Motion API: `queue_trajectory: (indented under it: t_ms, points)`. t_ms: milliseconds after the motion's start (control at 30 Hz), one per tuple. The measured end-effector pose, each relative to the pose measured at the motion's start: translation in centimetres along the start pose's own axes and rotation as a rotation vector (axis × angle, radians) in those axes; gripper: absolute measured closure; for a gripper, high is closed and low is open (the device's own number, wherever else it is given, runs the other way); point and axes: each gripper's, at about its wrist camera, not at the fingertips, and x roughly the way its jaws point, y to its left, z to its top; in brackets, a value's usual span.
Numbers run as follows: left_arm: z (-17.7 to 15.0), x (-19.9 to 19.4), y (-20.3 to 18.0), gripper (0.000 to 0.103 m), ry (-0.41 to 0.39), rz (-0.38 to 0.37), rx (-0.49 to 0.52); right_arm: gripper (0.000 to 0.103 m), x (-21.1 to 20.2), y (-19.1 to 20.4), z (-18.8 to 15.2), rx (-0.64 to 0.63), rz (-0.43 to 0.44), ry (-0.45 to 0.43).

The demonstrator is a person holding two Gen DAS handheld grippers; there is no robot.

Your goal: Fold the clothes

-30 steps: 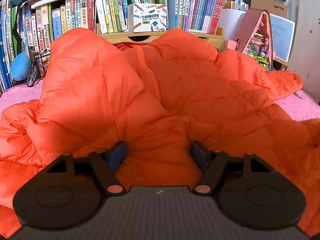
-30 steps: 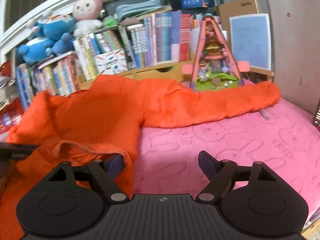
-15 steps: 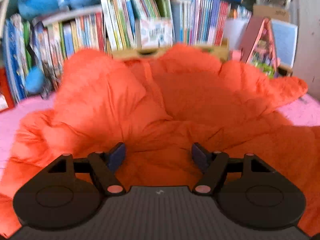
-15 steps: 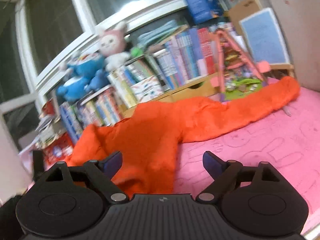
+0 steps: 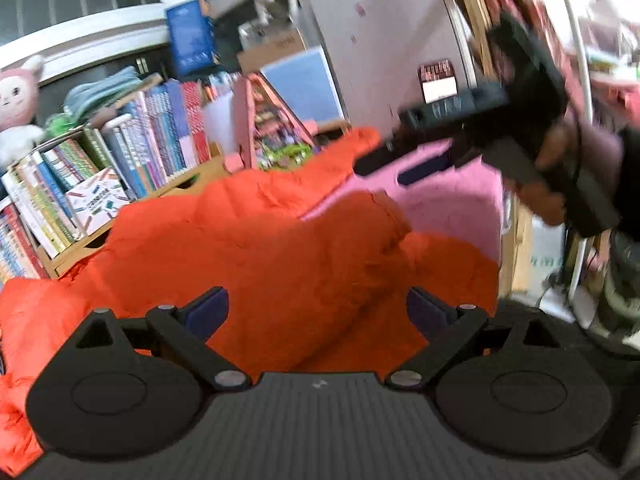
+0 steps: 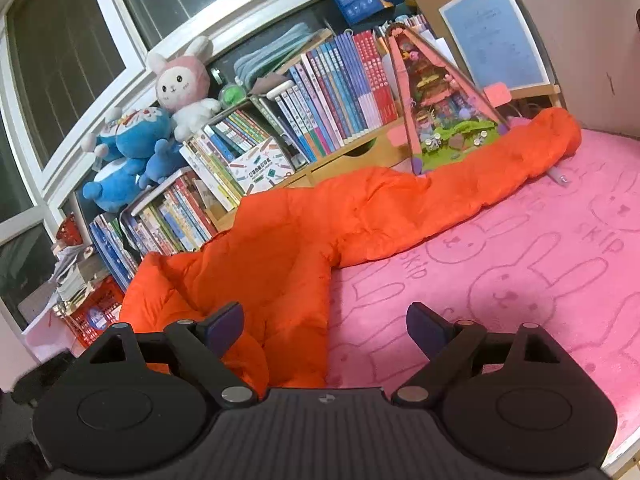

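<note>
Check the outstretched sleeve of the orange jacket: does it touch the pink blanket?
Touching. In the right wrist view the sleeve lies flat along the pink blanket, with no gap beneath it.

Orange puffer jacket (image 6: 288, 240) — crumpled (sleeve outstretched).

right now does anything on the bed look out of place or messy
The orange jacket lies rumpled, not flat: one sleeve stretches out to the toy house by the books, with what looks like a pen on the pink blanket beside the cuff.
</note>
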Motion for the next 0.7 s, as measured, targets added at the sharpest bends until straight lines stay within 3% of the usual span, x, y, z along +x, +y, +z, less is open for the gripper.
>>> queue_trajectory:
  t_ms: [33, 100, 133, 233, 333, 467, 600, 700]
  points:
    - [0.3, 1.0, -0.1, 0.013, 0.008, 0.022, 0.013, 0.014, 0.0, 0.0, 0.1, 0.001, -0.003, -0.004]
    - [0.8, 2.5, 0.6, 0.058, 0.012, 0.059, 0.025, 0.013, -0.1, 0.0, 0.3, 0.001, -0.011, -0.013]
    - [1.2, 2.6, 1.4, 0.089, 0.007, 0.084, 0.016, 0.013, -0.2, 0.1, 0.5, -0.001, -0.017, -0.020]
    - [2.3, 1.9, 4.9, 0.093, -0.025, 0.210, 0.003, 0.012, -0.4, 0.3, 0.9, -0.002, -0.023, -0.038]
    - [3.1, -0.7, 10.1, 0.093, -0.043, 0.426, 0.001, 0.010, 0.0, 0.5, 1.5, -0.005, -0.021, -0.045]
    - [2.5, -5.1, 20.6, 0.093, 0.000, 0.745, -0.108, 0.010, 1.8, 2.2, 2.7, -0.053, -0.011, -0.030]
    - [-1.2, -8.6, 30.6, 0.093, 0.089, 1.040, -0.208, 0.008, 4.9, 6.4, 4.0, -0.192, 0.022, 0.011]
    - [-6.0, -11.0, 36.6, 0.093, 0.143, 1.199, -0.354, 0.008, 7.4, 9.6, 4.3, -0.303, 0.040, 0.044]
